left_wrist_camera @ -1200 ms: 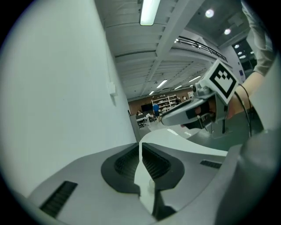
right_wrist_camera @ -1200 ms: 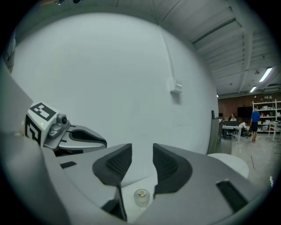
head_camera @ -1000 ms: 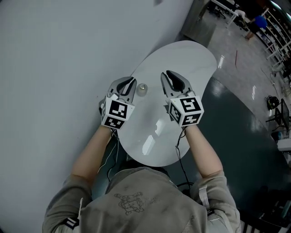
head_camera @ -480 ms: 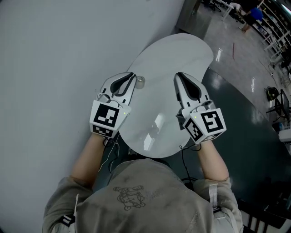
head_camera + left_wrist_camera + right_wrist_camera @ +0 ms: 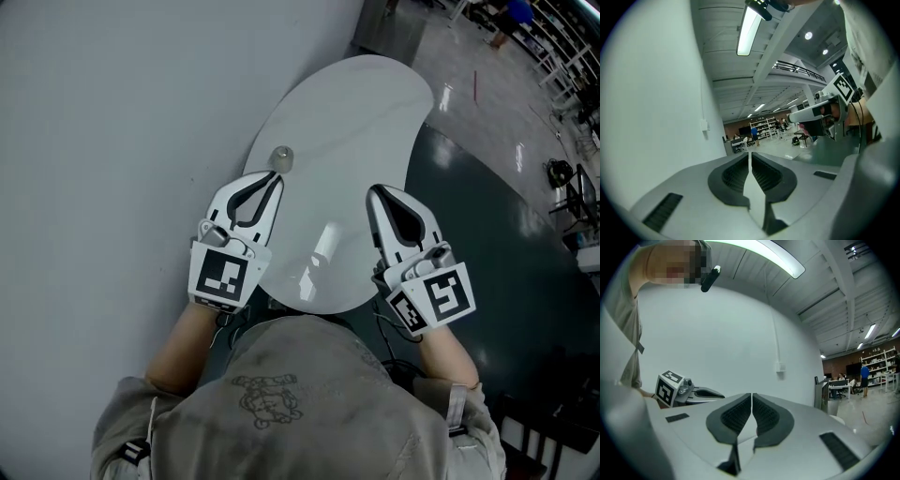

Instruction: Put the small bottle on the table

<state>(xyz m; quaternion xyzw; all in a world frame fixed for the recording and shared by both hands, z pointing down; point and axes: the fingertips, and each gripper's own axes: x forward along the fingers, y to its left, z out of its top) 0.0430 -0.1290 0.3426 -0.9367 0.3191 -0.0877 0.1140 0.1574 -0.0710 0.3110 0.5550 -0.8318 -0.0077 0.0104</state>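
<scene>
**Task item.** The small bottle (image 5: 281, 157) is located on the white bench (image 5: 356, 112), close to the bench edge that faces the wall (image 5: 94, 141). It is seen from nearly overhead as a small round shape. Its long axis is therefore read as vertical, with the top pointed up toward the camera. Cap and label cannot be made out at this size. The bottle is touched by neither gripper.

**Grippers.** The left gripper (image 5: 274, 176) is held over the near part of the bench, with its tips near the bottle and aimed roughly toward it. Its jaws are closed together with nothing between them. The right gripper (image 5: 373, 190) is held at the opposite bench edge, well apart from the bottle. Its jaws are likewise pressed together and empty.

**Differences between views.** The bottle and the bench top are shown in the head view only.
- In the left gripper view, the right gripper's marker cube (image 5: 843, 86), a ceiling light (image 5: 750, 28) and a distant hall are shown.
- In the right gripper view, the left gripper's marker cube (image 5: 669, 387) is shown against the wall.

**Obstructions.** The near bench edge is hidden by the person's grey shirt (image 5: 300, 403).
</scene>
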